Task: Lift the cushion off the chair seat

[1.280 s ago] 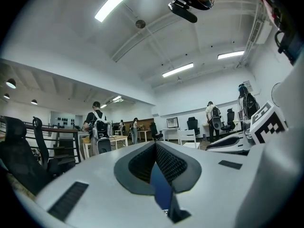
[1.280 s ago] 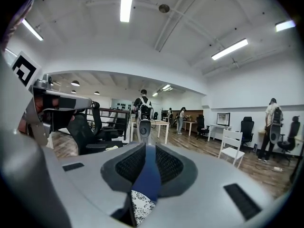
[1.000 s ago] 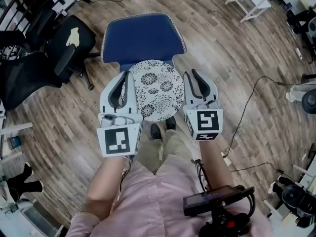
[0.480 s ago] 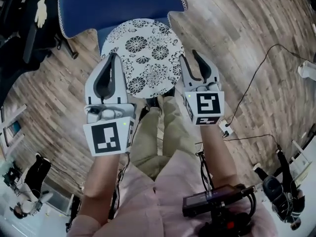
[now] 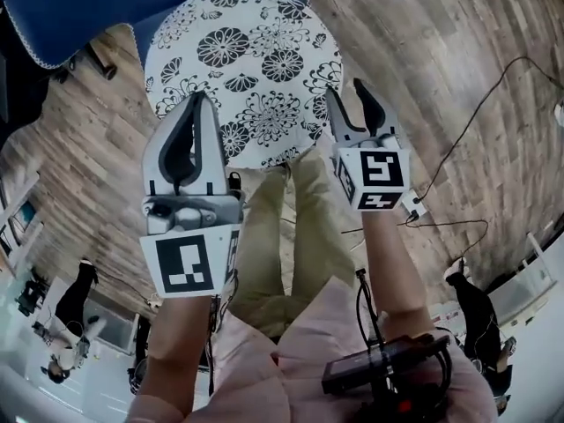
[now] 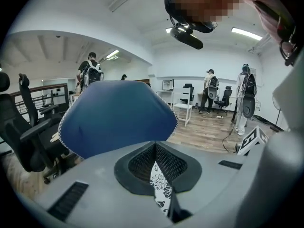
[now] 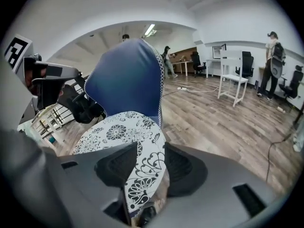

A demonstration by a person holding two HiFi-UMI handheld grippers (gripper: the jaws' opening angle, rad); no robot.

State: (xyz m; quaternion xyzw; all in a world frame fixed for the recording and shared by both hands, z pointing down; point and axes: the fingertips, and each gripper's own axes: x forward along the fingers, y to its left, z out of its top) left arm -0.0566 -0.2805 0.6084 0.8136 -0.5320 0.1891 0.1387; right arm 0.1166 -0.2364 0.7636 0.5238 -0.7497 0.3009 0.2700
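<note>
A round white cushion (image 5: pixel 242 60) with a black flower print hangs in the air between my two grippers, close under the head camera. My left gripper (image 5: pixel 196 104) is shut on its left rim, and a sliver of the print shows between the pads (image 6: pixel 159 186). On the right rim my right gripper (image 5: pixel 348 91) is shut too, with the cushion edge (image 7: pixel 137 175) pinched between its pads. The blue chair (image 5: pixel 79 7) lies below and behind the cushion, its back filling the left gripper view (image 6: pixel 118 115) and standing behind the cushion (image 7: pixel 128 80) in the right gripper view.
My legs (image 5: pixel 282 236) stand on the wood floor below the cushion. A cable (image 5: pixel 467 148) runs across the floor at the right. A black office chair (image 7: pixel 80 106) stands left of the blue one. A white table (image 7: pixel 232 87) and standing people (image 6: pixel 244 96) are farther back.
Both grippers have risen with the cushion, which now looks much larger and nearer. The blue chair has slid to the top edge of the head view.
</note>
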